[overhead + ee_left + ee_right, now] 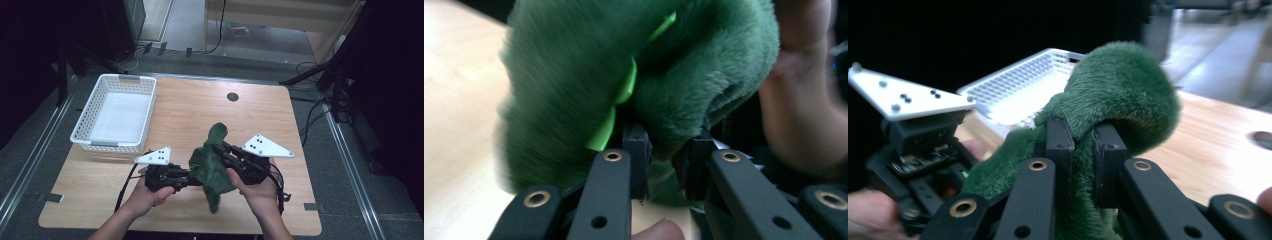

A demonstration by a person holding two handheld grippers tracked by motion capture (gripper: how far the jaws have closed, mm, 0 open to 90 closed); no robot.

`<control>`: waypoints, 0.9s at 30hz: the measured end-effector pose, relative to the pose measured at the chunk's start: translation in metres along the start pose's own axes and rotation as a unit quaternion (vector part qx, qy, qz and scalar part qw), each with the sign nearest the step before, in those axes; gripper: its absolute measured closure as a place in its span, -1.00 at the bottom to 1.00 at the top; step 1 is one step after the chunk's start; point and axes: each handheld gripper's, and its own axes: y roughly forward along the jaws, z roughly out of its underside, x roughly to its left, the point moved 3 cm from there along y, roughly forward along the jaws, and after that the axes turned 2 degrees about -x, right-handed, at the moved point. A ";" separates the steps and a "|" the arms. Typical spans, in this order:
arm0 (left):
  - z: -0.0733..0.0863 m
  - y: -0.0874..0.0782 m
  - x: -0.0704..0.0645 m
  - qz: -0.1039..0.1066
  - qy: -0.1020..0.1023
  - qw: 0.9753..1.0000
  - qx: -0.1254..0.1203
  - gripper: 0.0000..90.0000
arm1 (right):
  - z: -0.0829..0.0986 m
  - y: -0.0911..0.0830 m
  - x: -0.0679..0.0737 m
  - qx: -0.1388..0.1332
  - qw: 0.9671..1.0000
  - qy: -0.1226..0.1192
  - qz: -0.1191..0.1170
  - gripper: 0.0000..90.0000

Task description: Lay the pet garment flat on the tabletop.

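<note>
A dark green fleecy cloth (pixel 212 162) hangs bunched between my two grippers above the table's front middle. My left gripper (pixel 191 176) comes in from the left and is shut on the cloth's lower left edge; in the left gripper view the cloth (pixel 644 75) with its bright green tag (pixel 616 107) bulges over the jaws. My right gripper (pixel 218 148) is shut on the cloth's upper part, and in the right gripper view a fold of cloth (pixel 1118 90) arches over its pads (pixel 1060 142). The left gripper (pixel 918 145) shows there at the left.
A white plastic basket (pixel 116 112) stands empty at the table's back left and appears behind the cloth as basket (pixel 1018 87). The wooden table (pixel 180 110) has a round cable hole (pixel 232 96) near its far edge. Cables lie on the floor at the right.
</note>
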 end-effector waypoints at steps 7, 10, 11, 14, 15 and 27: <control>0.029 -0.002 0.047 -0.201 -0.066 0.977 0.022 0.12 | 0.057 0.041 -0.067 0.047 0.993 0.051 0.097 0.22; 0.026 -0.009 0.047 -0.211 -0.055 0.976 0.013 0.10 | 0.060 0.029 -0.080 0.045 0.995 0.049 0.079 0.08; 0.026 -0.010 0.047 -0.213 -0.046 0.976 0.014 0.10 | 0.060 0.024 -0.080 0.042 0.996 0.035 0.073 0.08; 0.030 -0.006 0.046 -0.216 -0.031 0.975 0.031 0.09 | 0.069 0.011 -0.069 0.050 0.999 -0.007 0.015 0.08; 0.030 -0.006 0.046 -0.216 -0.031 0.975 0.031 0.08 | 0.069 0.011 -0.069 0.050 0.999 -0.007 0.015 0.08; 0.042 0.021 0.042 -0.246 -0.004 0.966 0.083 -0.06 | 0.152 0.014 -0.035 0.185 0.976 -0.100 0.049 0.29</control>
